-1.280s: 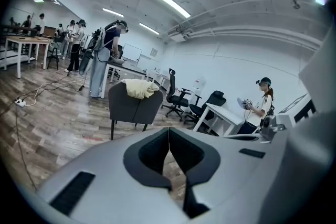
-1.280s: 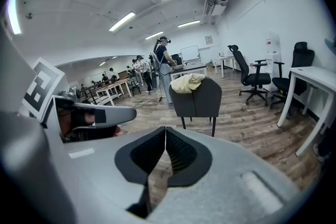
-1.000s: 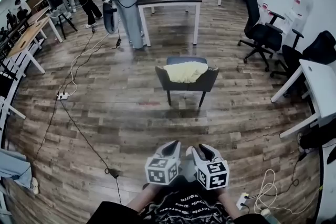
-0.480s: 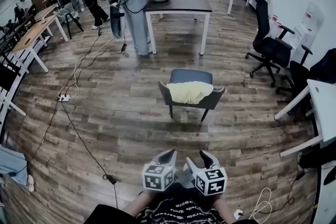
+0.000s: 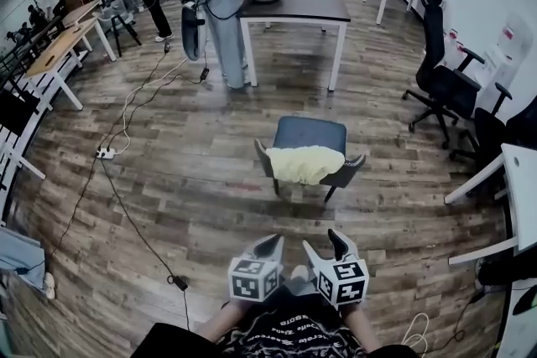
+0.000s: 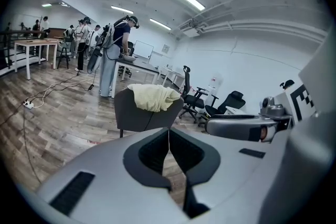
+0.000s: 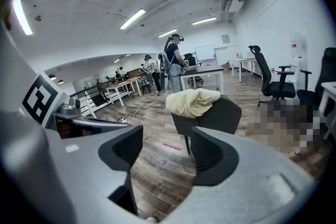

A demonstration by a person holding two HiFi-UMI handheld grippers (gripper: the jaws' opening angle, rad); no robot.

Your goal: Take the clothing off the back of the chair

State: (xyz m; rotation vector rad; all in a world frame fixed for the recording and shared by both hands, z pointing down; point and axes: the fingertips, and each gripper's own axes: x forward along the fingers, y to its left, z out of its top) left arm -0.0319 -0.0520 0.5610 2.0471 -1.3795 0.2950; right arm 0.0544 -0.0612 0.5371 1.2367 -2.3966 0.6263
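My left claw (image 5: 272, 241) and right claw (image 5: 325, 244) hover side by side over the wood floor (image 5: 193, 180), well short of the dark chair (image 5: 309, 132), where the pale yellow clothing (image 5: 304, 164) lies draped over the chair's back. The left claw is pressed together and empty; the right claw's jaws are opening, nothing between them.

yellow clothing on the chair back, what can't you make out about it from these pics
- What kind of garment the clothing is: it lies bunched up and is small in the head view.
- Its seat-side half: hidden behind the back of the chair in both gripper views.
- Whether it is snagged or just draped: too small to tell in any view.
- The chair's far legs: covered by the seat in the head view.
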